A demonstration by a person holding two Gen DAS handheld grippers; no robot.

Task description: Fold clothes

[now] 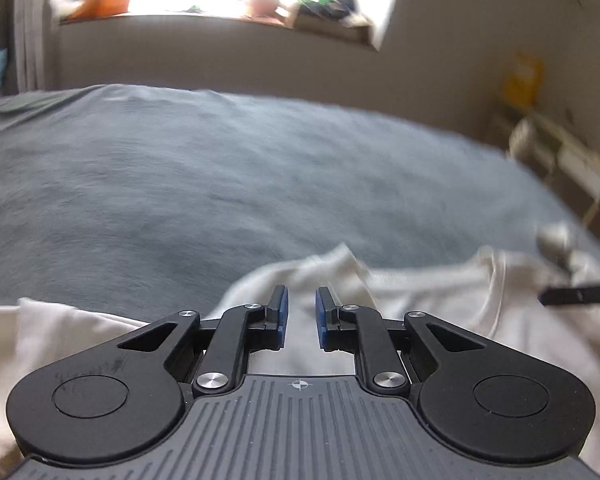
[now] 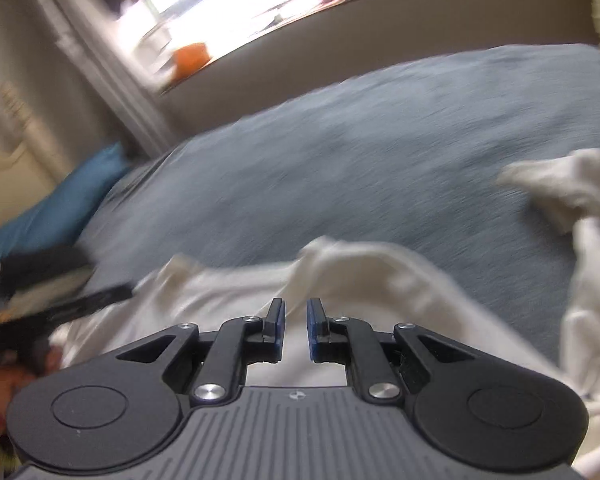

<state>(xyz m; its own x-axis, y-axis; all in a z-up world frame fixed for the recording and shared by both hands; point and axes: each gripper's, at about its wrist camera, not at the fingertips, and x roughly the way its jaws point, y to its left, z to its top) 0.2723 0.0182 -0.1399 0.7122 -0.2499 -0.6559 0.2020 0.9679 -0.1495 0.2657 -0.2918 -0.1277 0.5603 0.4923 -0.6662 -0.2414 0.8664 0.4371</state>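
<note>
A white garment [image 1: 440, 296] is seen lying rumpled on the grey-blue bed [image 1: 220, 184], at its near edge. The left tongs [image 1: 301, 316] are held just above the cloth with a narrow gap between the blue pads [image 1: 283, 316]; nothing is gripped. The right tongs [image 2: 296, 328] are likewise parted narrowly over the same garment [image 2: 340, 272], with nothing gripped. A blue pillow [image 2: 60, 208] is seen at the bed's left side. Both views are blurred.
</note>
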